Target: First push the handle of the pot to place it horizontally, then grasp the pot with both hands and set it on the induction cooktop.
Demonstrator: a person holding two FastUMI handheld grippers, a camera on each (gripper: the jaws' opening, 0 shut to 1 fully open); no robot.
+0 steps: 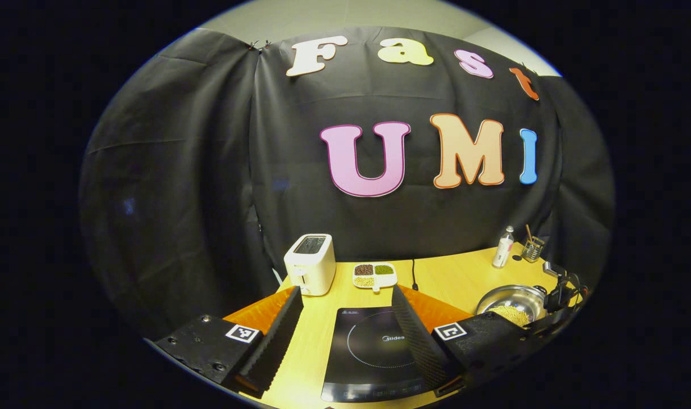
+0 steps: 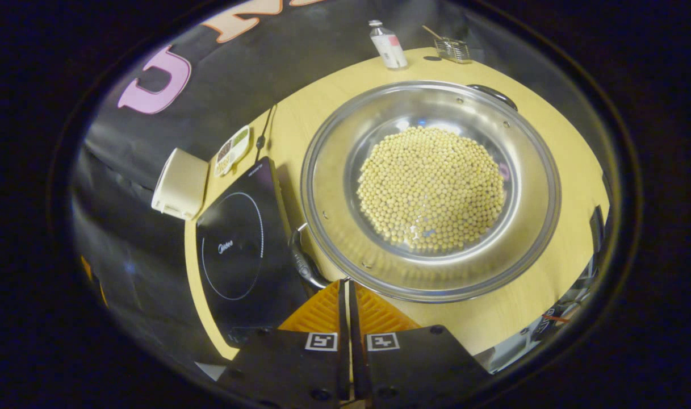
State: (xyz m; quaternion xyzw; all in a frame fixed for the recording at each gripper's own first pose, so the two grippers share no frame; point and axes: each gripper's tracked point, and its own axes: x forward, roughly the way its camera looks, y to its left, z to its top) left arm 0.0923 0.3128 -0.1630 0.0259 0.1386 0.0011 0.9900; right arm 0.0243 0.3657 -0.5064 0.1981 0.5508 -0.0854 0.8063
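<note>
The pot (image 2: pixel 430 190), full of beans, sits on the table just right of the cooktop (image 2: pixel 237 244), not yet on it. The right gripper (image 2: pixel 348 289), closed and empty, is at the pot's near handle (image 2: pixel 304 262), seemingly pushing. The left gripper (image 1: pixel 345 318) hangs wide open over the cooktop, empty. Lifting remains.

The left gripper (image 1: pixel 345 335) is held low and level, its two fingers spread wide apart with open space between them and nothing gripped. The right gripper (image 2: pixel 348 295) is tipped downward, its fingers pressed together with barely a slit left between them. In the left gripper view the right gripper (image 1: pixel 558 289) shows far off at the right edge
</note>
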